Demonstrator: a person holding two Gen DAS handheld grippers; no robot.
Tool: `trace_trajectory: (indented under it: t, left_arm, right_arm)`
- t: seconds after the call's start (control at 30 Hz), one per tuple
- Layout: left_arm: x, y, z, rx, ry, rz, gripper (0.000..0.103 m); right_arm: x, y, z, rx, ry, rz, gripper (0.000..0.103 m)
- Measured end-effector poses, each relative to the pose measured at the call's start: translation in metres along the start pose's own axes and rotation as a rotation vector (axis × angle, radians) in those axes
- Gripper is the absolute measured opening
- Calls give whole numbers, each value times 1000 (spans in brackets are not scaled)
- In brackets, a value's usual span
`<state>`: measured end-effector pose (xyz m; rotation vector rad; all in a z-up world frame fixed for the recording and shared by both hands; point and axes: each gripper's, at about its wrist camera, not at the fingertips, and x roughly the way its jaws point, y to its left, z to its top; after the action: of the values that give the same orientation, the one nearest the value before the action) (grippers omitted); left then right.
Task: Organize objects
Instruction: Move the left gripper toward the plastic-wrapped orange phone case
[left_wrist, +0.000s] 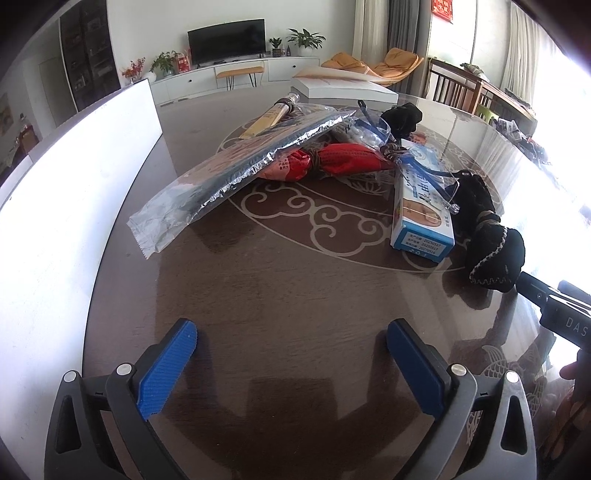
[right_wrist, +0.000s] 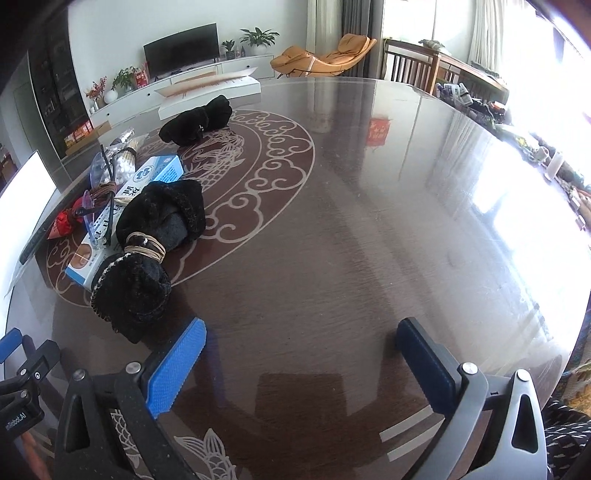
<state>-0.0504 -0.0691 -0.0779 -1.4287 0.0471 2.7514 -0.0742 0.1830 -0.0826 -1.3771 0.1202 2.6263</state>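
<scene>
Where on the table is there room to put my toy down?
Bare table stretches right of the tied black bundle, out to the far rim. Another free patch lies between the foil packet and the left gripper. It is crowded around the blue box and red bag.

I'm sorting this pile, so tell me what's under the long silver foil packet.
The silver foil packet leans over a red bag, tied around the middle; its left end is covered. A tan tube pokes out behind. What else lies under the packet is hidden.
</scene>
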Motion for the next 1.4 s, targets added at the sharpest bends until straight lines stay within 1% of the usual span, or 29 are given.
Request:
trace_trajectory:
  t: [1.4]
  left_arm:
    - [0,0,0,-2,-1,3,103]
  right_arm:
    - [0,1,0,9,-12,-11,103]
